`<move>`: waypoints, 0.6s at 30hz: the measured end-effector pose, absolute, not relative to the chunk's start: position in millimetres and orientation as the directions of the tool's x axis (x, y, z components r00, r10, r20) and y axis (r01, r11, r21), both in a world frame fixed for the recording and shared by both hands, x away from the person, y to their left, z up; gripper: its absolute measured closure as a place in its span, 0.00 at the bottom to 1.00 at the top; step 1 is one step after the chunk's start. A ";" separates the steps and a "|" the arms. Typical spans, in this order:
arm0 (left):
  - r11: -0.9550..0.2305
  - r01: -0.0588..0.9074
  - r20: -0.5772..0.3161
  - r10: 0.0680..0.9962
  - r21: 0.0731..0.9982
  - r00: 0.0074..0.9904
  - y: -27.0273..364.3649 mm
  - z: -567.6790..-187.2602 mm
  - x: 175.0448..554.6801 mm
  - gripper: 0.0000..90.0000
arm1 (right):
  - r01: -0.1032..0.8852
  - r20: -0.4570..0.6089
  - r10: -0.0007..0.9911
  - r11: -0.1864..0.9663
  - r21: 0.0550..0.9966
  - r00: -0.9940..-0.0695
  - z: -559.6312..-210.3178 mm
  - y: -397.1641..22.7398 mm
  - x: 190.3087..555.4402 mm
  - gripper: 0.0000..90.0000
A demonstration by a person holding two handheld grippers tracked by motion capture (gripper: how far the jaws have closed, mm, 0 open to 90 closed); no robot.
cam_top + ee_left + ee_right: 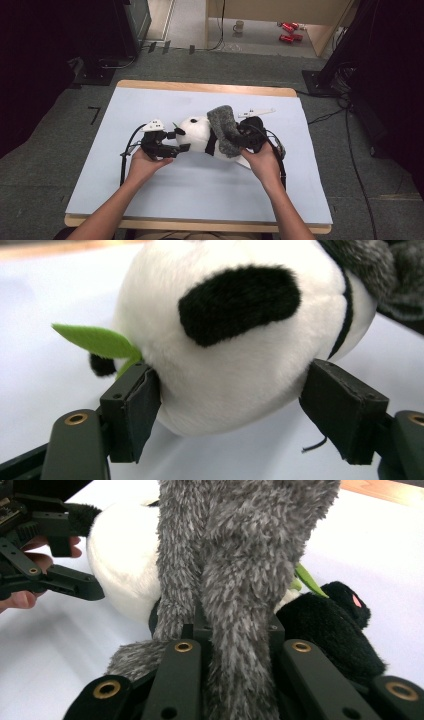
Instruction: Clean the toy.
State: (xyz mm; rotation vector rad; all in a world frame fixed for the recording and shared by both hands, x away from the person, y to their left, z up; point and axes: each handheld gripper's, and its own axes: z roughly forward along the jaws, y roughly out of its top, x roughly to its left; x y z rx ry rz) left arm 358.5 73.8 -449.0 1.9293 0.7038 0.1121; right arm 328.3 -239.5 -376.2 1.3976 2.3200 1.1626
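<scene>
The right gripper (235,645) has its jaws clamped on a strip of grey shaggy fabric (240,580), which rises from between them and drapes over the toy's body. In the left gripper view, the left gripper (230,400) has its jaws standing apart on either side of the white head of the panda plush (225,365); the left pad touches the fur, while the right pad sits just beside it, so the head lies between the jaws without being squeezed.

The plush is white with a black oval eye patch (240,302), a black band at the neck, a small black ear and a bright green felt leaf (95,340) projecting near the head. In the right gripper view a black plush limb (335,630) with a small pink mark lies beside the grey fabric.

In the high view the panda plush (197,132) lies on its side near the middle of a pale blue mat (200,185) covering the table, between the left gripper (170,142) and the right gripper (245,135), with the grey shaggy fabric (223,127) across its body.

Count: one plush, one grey fabric piece, two grippers, two hands. On the floor beyond the table stand one mug (239,26) and two red objects (289,31).
</scene>
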 end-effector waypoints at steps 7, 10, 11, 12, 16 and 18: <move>-0.339 0.353 -0.166 0.474 0.872 0.865 71.9 -448.0 372.0 0.23 | 0.667 0.234 0.811 0.237 0.706 -0.536 -377.5 -241.7 332.2 0.87; -0.302 0.381 -0.218 0.458 0.874 0.862 71.7 -449.3 379.8 0.21 | 0.668 0.237 0.811 0.234 0.707 -0.535 -378.0 -241.4 333.3 0.87; -0.299 0.386 -0.225 0.456 0.873 0.861 71.0 -451.2 381.4 0.21 | 0.670 0.239 0.811 0.233 0.705 -0.534 -378.1 -241.1 333.5 0.87; -0.298 0.390 -0.230 0.455 0.871 0.861 70.2 -452.9 382.1 0.22 | 0.668 0.235 0.810 0.237 0.706 -0.537 -378.5 -240.9 334.1 0.87; -0.286 0.440 -0.273 0.474 0.852 0.837 70.6 -454.2 382.8 0.43 | 0.662 0.231 0.811 0.235 0.712 -0.537 -378.9 -238.0 335.9 0.87; -0.265 0.484 -0.314 0.493 0.834 0.811 71.3 -453.4 381.2 0.52 | 0.670 0.252 0.810 0.216 0.711 -0.529 -376.6 -238.2 337.1 0.87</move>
